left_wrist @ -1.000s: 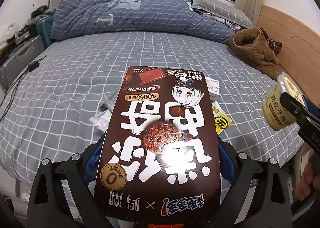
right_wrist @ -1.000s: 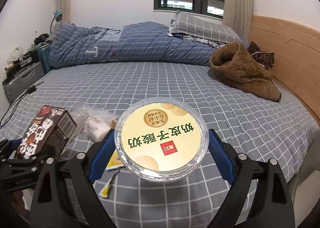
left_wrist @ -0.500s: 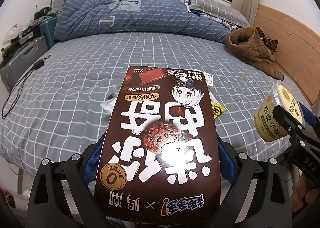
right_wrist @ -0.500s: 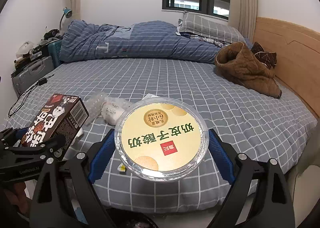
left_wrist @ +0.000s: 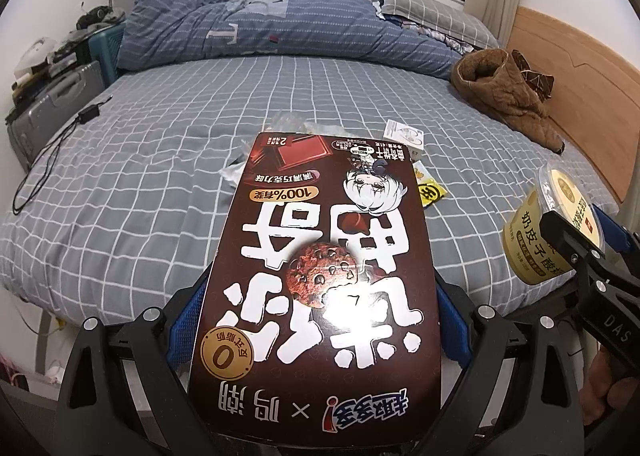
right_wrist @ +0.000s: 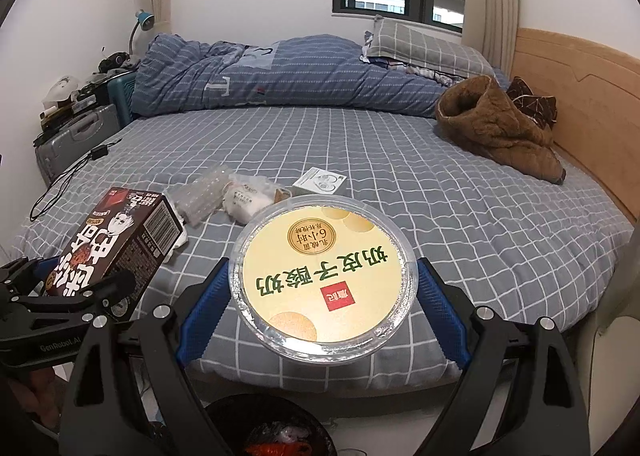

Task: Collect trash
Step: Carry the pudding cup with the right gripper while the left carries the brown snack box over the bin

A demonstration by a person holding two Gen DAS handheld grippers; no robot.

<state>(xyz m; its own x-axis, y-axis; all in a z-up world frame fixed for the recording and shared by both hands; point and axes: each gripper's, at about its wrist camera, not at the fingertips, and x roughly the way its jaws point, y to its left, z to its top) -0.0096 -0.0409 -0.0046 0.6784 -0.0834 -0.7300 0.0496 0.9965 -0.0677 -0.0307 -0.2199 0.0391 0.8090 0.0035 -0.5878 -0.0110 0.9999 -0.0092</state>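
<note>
Cookie box (left_wrist: 320, 288): a dark brown carton printed with white lettering and a chocolate cookie, held flat-face-up between the blue pads of the left gripper (left_wrist: 316, 320), above the near edge of the bed.
Left gripper: its jaws pinch the cookie box by its two long sides; in the right wrist view it shows at lower left with the box tilted up out of it.
Yogurt cup (right_wrist: 324, 280): a round clear-lidded tub with a pale yellow label and green characters, clamped by its sides in the right gripper (right_wrist: 324, 296), also at the bed's near edge.
Right gripper: jaws spread wide but pressed onto the yogurt cup on both sides.
Trash on the bed: a crumpled clear plastic wrapper (right_wrist: 200, 196), a white bun-like packet (right_wrist: 248, 200), a small white box (right_wrist: 318, 183) and a yellow sachet (left_wrist: 430, 192), lying close together on the sheet beyond the held items.
Bed (right_wrist: 400, 184): grey-blue sheet with a white grid.
Bin (right_wrist: 272, 428): a dark round container on the floor below the right gripper, only partly visible.
Brown jacket (right_wrist: 496, 132): heaped at the right by the wooden headboard (right_wrist: 580, 96).
</note>
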